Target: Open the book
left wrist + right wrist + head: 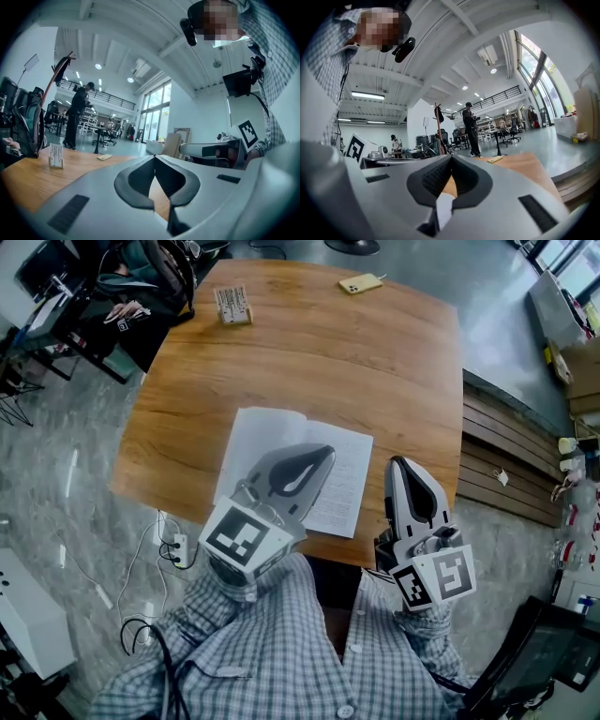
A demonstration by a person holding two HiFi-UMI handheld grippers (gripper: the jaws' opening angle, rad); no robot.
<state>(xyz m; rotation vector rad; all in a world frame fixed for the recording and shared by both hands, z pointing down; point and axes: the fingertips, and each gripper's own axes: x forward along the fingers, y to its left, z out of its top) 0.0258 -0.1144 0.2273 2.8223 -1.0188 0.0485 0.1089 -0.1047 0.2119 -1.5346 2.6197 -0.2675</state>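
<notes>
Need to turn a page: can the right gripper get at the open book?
Probably yes: the right gripper, jaws shut, sits just beside the open book, with nothing between them.

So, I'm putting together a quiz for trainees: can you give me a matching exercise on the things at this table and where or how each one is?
1 book
2 phone
3 small block
4 right claw

a yellow, far edge
b shut, right of the book
c lying open, near edge
d standing, far left corner

Pairs: 1-c, 2-a, 3-d, 4-b
</notes>
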